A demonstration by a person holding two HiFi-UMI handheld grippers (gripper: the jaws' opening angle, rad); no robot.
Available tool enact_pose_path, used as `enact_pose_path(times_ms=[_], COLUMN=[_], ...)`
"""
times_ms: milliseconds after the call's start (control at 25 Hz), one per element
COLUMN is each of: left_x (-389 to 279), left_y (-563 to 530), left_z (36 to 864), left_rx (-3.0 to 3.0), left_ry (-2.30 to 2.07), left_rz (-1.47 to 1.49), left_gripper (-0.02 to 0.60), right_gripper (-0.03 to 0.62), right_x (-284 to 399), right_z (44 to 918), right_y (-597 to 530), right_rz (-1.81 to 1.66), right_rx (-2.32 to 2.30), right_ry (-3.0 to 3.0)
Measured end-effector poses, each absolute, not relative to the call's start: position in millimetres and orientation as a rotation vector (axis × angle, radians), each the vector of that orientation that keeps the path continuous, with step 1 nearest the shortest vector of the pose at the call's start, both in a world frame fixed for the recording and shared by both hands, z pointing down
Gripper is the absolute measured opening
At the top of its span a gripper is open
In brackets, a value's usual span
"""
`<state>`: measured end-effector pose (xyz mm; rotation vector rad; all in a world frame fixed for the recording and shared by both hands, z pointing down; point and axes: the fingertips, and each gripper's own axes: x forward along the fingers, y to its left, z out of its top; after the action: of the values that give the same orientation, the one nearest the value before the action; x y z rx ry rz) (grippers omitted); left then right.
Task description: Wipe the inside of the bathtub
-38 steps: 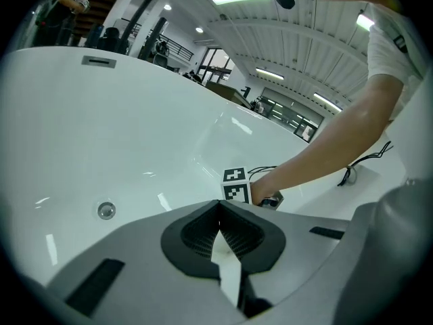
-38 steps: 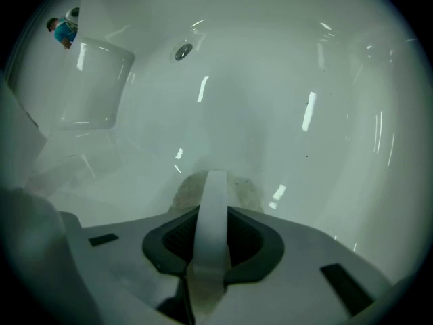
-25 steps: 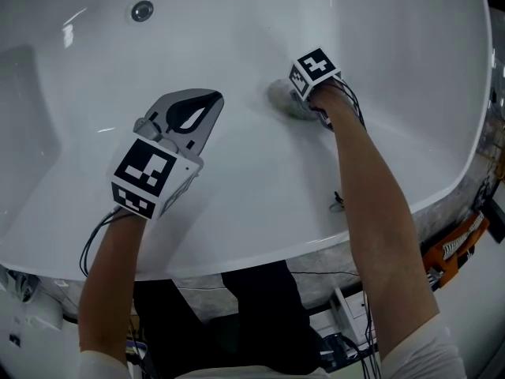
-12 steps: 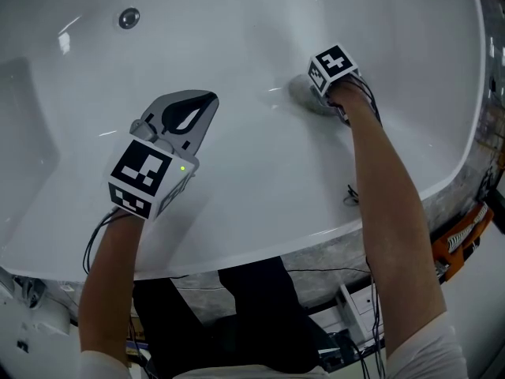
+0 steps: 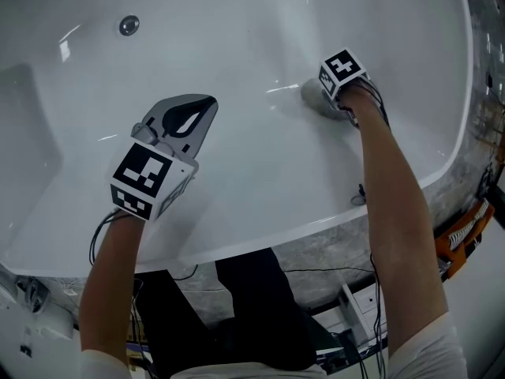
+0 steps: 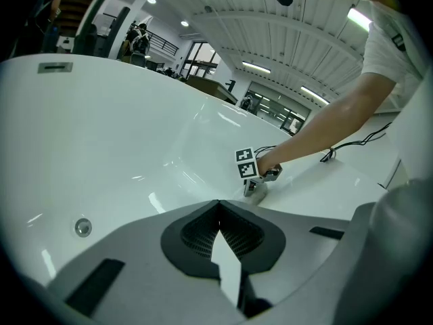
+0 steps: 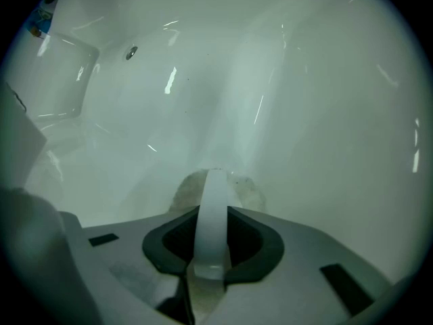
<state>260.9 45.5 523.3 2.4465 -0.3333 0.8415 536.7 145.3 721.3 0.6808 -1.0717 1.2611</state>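
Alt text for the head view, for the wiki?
The right claw presses a grey cloth against the inner wall of a white bathtub, seen from above. The left claw hangs shut and empty over the tub's near slope.

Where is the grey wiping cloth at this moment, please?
In the head view, the grey wiping cloth sits upper right, clamped in the right gripper against the white bathtub's inner wall, far right of the round metal fitting.
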Motion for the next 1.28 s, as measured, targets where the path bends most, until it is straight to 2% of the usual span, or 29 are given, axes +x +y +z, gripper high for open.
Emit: enact_pose_path(times_ms=[600, 1040, 1280], left_x=[271, 243, 218], left_y=[49, 44, 38], left_z=[463, 391, 327], left_rx=[2.486, 2.494, 2.473], left_ry=[-0.35, -0.448, -0.549], left_rz=[0.863, 0.86, 0.773], left_gripper=[0.012, 0.012, 0.012], right_gripper=[0.091, 0.091, 0.092], right_x=[546, 496, 443], right_z=[662, 591, 510], right_y=[142, 114, 78], right_rz=[1.316, 1.272, 1.145], right_rx=[0.843, 0.948, 1.068], right_ry=[-1.201, -1.407, -1.652])
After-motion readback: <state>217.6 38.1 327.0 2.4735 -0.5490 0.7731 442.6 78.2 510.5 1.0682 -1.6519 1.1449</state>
